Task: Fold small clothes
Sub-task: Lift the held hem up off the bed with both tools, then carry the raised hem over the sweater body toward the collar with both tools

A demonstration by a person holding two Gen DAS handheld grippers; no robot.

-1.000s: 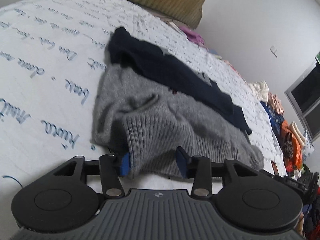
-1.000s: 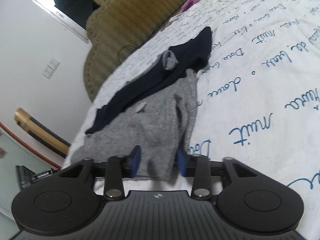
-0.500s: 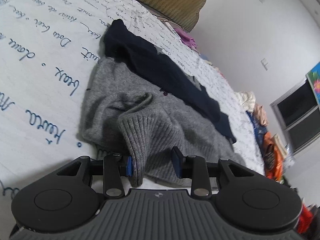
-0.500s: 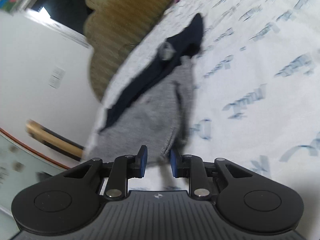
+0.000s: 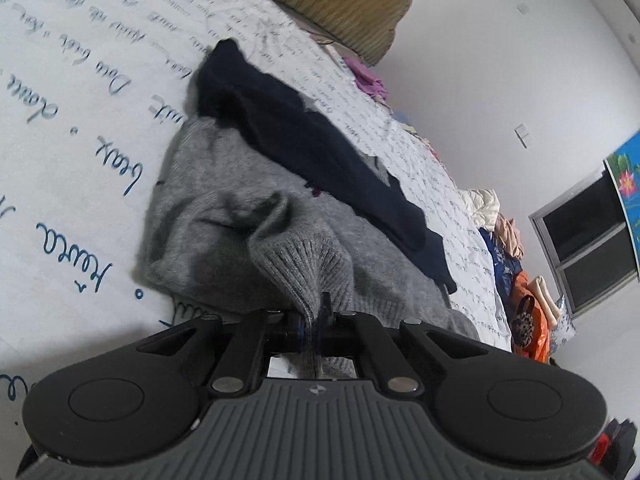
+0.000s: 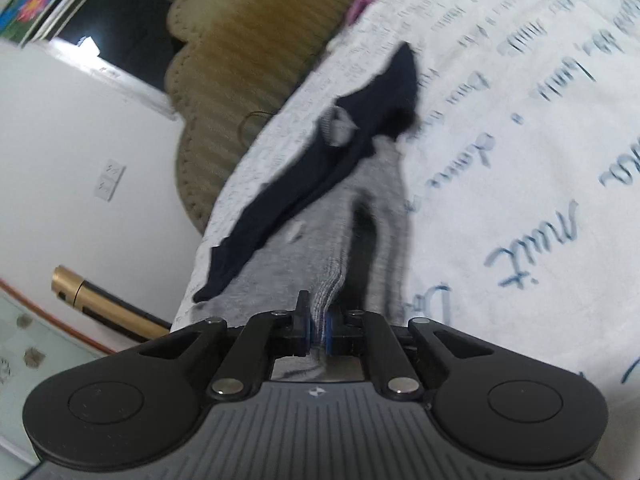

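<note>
Both grippers' fingers (image 5: 320, 312) now clamped on grey sweater (image 5: 224, 216) hem

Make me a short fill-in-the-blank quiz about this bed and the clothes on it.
1. The left gripper is shut on the ribbed edge of the ____ sweater.
2. The dark navy garment lies ____ the sweater.
3. The bedsheet is printed with blue ____.
4. The right gripper is ____ on the sweater.

Missing words: grey; on top of; handwriting; shut
</note>
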